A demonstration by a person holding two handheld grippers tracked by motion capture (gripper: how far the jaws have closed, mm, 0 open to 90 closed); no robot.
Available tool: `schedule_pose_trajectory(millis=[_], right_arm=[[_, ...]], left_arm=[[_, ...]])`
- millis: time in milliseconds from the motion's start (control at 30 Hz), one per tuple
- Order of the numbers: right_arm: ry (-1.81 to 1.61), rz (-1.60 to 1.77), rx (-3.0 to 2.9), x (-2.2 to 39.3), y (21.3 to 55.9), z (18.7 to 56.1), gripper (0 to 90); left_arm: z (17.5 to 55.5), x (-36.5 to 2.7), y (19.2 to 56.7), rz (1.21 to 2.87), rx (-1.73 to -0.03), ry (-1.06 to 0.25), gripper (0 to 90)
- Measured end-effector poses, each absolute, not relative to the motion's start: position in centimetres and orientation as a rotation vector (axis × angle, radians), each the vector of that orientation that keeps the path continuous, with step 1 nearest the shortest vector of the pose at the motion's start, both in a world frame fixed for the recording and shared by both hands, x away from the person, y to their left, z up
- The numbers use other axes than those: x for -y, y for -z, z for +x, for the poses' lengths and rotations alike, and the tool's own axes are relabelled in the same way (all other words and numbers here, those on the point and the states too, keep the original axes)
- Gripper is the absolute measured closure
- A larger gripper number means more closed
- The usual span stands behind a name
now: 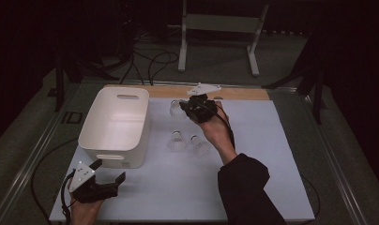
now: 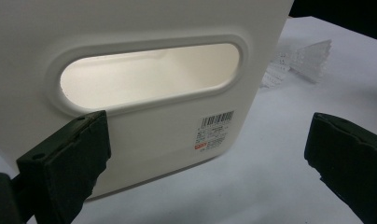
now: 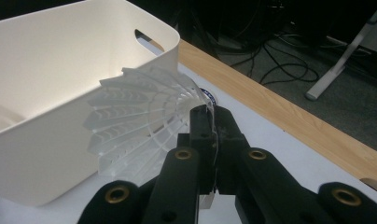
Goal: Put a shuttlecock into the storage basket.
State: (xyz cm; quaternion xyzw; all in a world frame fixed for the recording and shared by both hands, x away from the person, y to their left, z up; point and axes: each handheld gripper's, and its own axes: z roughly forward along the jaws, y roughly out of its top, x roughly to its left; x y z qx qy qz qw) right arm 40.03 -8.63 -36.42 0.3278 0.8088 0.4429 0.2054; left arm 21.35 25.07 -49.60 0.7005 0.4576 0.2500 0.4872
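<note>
My right gripper (image 1: 184, 109) is shut on a white plastic shuttlecock (image 1: 177, 108), held just above the table to the right of the white bin (image 1: 113, 157). In the right gripper view the jaws (image 3: 210, 116) pinch the shuttlecock (image 3: 135, 126) at the edge of its skirt, which fans out toward the bin's wall (image 3: 46, 140). Two more shuttlecocks (image 1: 177, 140) (image 1: 199, 146) stand on the white table sheet. My left gripper (image 1: 109, 170) is open near the bin's front wall (image 2: 144, 140), with nothing between its jaws (image 2: 210, 158).
The bin has handle slots at both ends and looks empty inside. A wooden strip (image 1: 244, 93) runs along the table's far edge. Beyond it are cables (image 1: 150, 61) and a white stand (image 1: 220, 28) on the floor. One shuttlecock (image 2: 298, 60) lies right of the bin.
</note>
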Motion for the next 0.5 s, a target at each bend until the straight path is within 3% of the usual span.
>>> schedule_pose_trajectory(millis=[500], right_arm=[[-1.268,0.892,-2.252,7.4,35.8,41.0,89.0]], left_arm=[[21.2,-25.1,49.5,1.703,-1.116,-0.615,1.0]])
